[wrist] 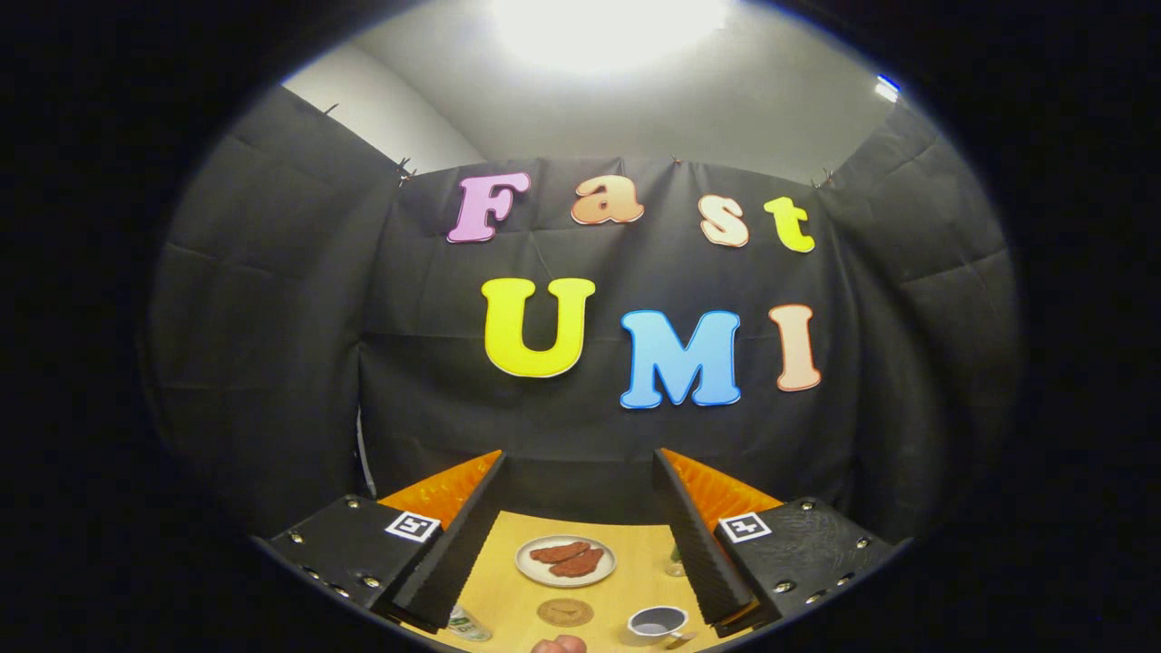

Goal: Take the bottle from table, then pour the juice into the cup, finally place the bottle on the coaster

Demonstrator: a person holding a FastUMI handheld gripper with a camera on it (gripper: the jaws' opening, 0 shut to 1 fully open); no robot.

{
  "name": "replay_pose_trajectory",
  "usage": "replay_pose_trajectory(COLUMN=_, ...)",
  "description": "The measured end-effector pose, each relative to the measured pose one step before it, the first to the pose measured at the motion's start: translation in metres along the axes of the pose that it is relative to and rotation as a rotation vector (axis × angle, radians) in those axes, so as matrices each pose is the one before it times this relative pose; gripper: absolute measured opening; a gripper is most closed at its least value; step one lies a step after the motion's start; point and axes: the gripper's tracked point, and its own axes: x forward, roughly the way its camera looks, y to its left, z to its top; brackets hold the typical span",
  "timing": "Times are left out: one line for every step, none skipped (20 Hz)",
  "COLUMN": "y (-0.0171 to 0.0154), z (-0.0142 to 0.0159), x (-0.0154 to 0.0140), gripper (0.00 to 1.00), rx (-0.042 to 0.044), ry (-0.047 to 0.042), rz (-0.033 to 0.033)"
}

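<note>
Gripper view: two-finger gripper [580, 472], fingers spread wide apart and holding nothing, raised above a yellow wooden table [494, 571] and pointed toward the black cloth booth wall [590, 435]; between and beyond the fingers, a round pale plate [535, 570] carrying two reddish-brown flat pieces of food [567, 558]; nearer than the plate, a round brown woven coaster [565, 612]; beside the coaster, just inside the right finger, a small white cup [655, 622] with a dark interior and a handle; just beneath the left finger, a clear plastic bottle [468, 624] with a green-and-white label, apparently lying on its side, largely hidden; a small clear item [674, 562] against the right finger, too small to identify; fingertips of a person's hand [560, 644] at the table's near edge. Risks, as judged: bottle sits off-axis and low, so a descent could strike it with the left finger and roll it; a grasp near the hidden cap end may tilt; cup and coaster sit close together, so pouring or setting down could knock the cup
</note>
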Motion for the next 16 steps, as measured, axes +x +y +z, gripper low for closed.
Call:
replay_pose_trajectory(y=0.00710, z=-0.00759, x=-0.00498, gripper=0.96, rx=0.01874, ry=-0.00229, rz=0.00746)
replay_pose_trajectory(y=0.00459, z=-0.00844, x=-0.00445, gripper=0.96, rx=0.00998, ry=-0.00410, rz=-0.00234)
replay_pose_trajectory(y=0.00365, z=-0.01205, x=-0.00292, gripper=0.96, rx=0.00096, ry=0.00634, rz=-0.00284)
replay_pose_trajectory(y=0.00703, z=-0.01157, x=-0.00376, gripper=0.96, rx=-0.00529, ry=0.00580, rz=0.00468)
replay_pose_trajectory(y=0.00978, z=-0.01109, x=-0.00395, gripper=0.96, rx=-0.00804, ry=0.00070, rz=0.01962)
replay_pose_trajectory(y=0.00926, z=-0.01088, x=-0.00368, gripper=0.96, rx=-0.01171, ry=0.00042, rz=0.01889)
replay_pose_trajectory(y=0.00484, z=-0.01358, x=-0.00460, gripper=0.96, rx=-0.00943, ry=0.00182, rz=0.01222)
replay_pose_trajectory(y=0.00734, z=-0.01685, x=-0.00221, gripper=0.96, rx=-0.00495, ry=0.01514, rz=0.01984)
replay_pose_trajectory(y=0.00648, z=-0.01955, x=-0.00104, gripper=0.96, rx=-0.00121, ry=0.01851, rz=0.01599)
replay_pose_trajectory(y=0.00710, z=-0.01651, x=-0.00130, gripper=0.96, rx=0.00097, ry=0.01594, rz=0.01949)
replay_pose_trajectory(y=0.00643, z=-0.01187, x=-0.00182, gripper=0.96, rx=0.00209, ry=0.00485, rz=0.01141)
replay_pose_trajectory(y=0.00466, z=-0.01493, x=-0.00077, gripper=0.96, rx=0.00336, ry=0.01250, rz=0.01019)
replay_pose_trajectory(y=0.00569, z=-0.01512, x=0.00073, gripper=0.96, rx=-0.00094, ry=0.01398, rz=0.01342)
replay_pose_trajectory(y=0.00483, z=-0.01199, x=0.00153, gripper=0.96, rx=-0.00836, ry=0.00818, rz=0.00776)
replay_pose_trajectory(y=0.00600, z=-0.01263, x=0.00156, gripper=0.96, rx=-0.01193, ry=0.01036, rz=0.01820)
replay_pose_trajectory(y=0.00697, z=-0.01322, x=0.00297, gripper=0.96, rx=-0.01096, ry=0.01103, rz=0.02297)
